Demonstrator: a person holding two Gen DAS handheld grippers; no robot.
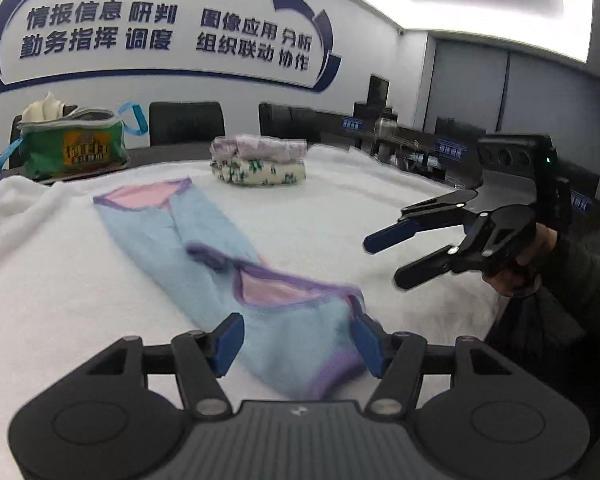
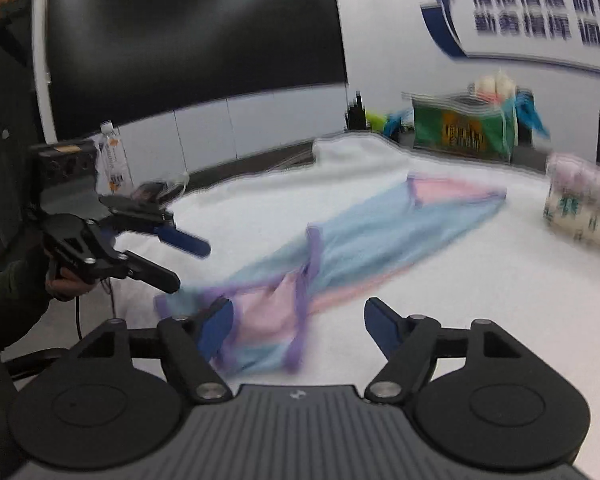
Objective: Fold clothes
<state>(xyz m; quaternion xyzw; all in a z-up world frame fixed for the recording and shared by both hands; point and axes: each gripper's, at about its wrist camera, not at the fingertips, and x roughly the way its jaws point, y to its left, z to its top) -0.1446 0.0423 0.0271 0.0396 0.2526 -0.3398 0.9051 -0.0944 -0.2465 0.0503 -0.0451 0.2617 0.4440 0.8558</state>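
With both the left gripper [image 1: 296,340] and the right gripper [image 2: 298,330] spread and holding nothing, I'd bring each pair of jaws down onto the near end of the long light-blue, purple-trimmed garment [image 1: 204,248] lying on the white-covered table [image 1: 60,280], then pinch matching corners evenly.

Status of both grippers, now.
Left gripper: open, holding nothing; the light blue garment lies below it.
Right gripper: open, holding nothing, over the same garment.
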